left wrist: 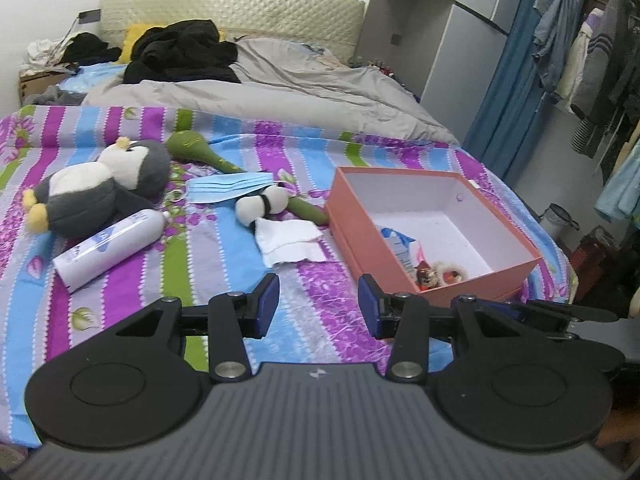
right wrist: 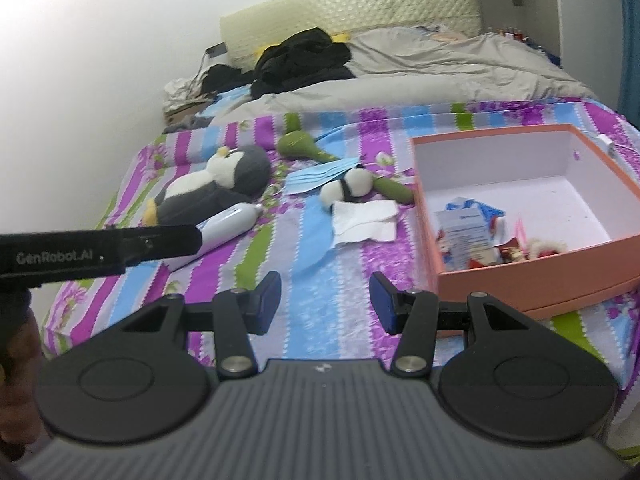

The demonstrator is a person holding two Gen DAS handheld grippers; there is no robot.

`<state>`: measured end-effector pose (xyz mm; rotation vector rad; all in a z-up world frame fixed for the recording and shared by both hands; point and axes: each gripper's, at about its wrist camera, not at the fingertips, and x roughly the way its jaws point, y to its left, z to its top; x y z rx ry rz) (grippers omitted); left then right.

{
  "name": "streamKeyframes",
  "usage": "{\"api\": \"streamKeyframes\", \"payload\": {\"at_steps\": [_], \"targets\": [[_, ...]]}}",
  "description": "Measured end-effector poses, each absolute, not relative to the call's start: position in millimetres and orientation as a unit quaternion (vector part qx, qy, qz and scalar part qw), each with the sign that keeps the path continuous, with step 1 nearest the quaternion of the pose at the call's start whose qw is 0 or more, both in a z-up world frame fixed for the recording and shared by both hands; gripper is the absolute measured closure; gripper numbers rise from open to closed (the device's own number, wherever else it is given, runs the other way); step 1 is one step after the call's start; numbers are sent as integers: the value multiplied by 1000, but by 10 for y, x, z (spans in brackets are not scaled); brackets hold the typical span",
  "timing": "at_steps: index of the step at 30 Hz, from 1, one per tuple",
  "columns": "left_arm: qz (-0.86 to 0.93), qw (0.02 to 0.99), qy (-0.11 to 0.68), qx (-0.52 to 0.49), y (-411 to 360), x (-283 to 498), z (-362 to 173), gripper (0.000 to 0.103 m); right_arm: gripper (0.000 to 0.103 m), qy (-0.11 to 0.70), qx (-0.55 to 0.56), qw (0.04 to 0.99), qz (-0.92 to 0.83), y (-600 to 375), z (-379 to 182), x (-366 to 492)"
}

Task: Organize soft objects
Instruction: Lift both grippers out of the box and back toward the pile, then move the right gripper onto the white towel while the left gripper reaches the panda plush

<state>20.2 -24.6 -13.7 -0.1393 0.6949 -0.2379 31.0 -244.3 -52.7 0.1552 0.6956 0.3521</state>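
Currently both tools hover above the striped bedspread (left wrist: 224, 248), holding nothing. At left of the left wrist view lies the penguin plush (left wrist: 100, 188), with the white bottle (left wrist: 108, 250) touching its lower side. Toward the centre lie the blue face mask (left wrist: 230, 188), the small panda plush (left wrist: 262, 206) and the folded white cloth (left wrist: 290, 242), close together. Two green plush pieces (left wrist: 196, 152) lie beside them. At right stands the orange box (left wrist: 360, 236), open, with small items in its near corner.

The left gripper (left wrist: 318, 306) has its jaws spread apart and empty. The right gripper (right wrist: 324, 300) likewise stands spread and empty.

Risks, as judged:
- The cloth touches the panda plush; a careless pinch may lift both.
- The bottle is rigid and may roll if the penguin plush is pulled away.
- The box is light; a jaw striking its wall may shift it.
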Motion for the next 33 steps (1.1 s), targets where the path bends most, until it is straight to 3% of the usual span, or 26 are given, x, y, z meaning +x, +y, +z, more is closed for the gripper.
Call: {"api": "streamKeyframes", "payload": {"at_steps": [17, 33], "targets": [[-83, 912, 393, -84, 132, 428, -506, 47, 51, 372, 58, 908, 186, -2105, -840, 610], [-62, 894, 431, -106, 369, 1707, -1096, 47, 51, 390, 5, 903, 179, -1806, -1221, 1483]]}}
